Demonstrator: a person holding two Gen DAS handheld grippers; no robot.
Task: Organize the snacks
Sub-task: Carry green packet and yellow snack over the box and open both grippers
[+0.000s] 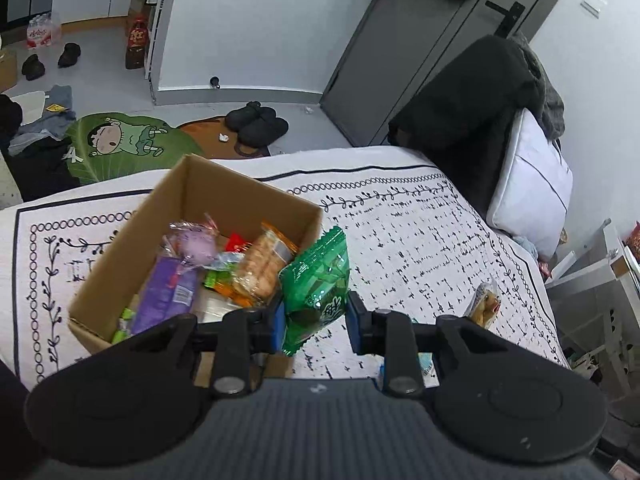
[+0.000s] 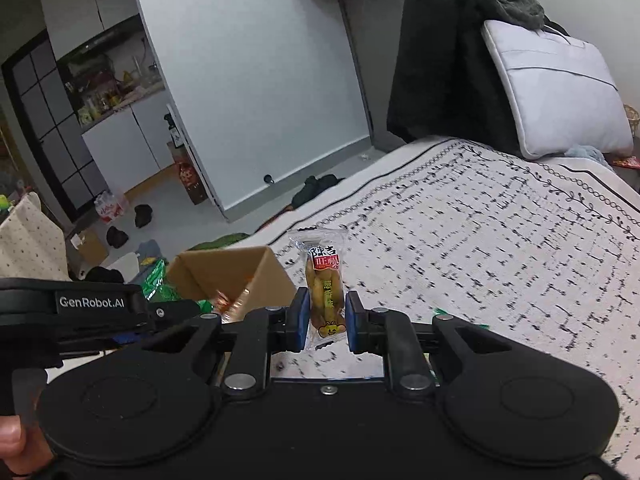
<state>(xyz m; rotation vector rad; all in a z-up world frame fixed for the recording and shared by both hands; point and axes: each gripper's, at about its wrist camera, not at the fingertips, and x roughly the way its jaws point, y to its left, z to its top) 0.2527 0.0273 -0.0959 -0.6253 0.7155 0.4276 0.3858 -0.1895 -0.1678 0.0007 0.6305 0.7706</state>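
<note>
The left tool (image 1: 316,322) clamps a green snack packet (image 1: 316,280) just beside the cardboard box (image 1: 192,200) on the bed (image 1: 420,240); the right tool (image 2: 325,320) pinches a clear snack packet (image 2: 324,280) above the bedspread. Either slick wrapper could slip out short of the already crowded box.

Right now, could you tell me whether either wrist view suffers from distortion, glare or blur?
Left wrist view: strong fisheye bending of the door and bed edge; the green snack packet shows shiny highlights yet stays sharp. Right wrist view: the same bending on the wall panel; the clear-wrapped snack is readable, the cardboard box slightly smeared.
</note>
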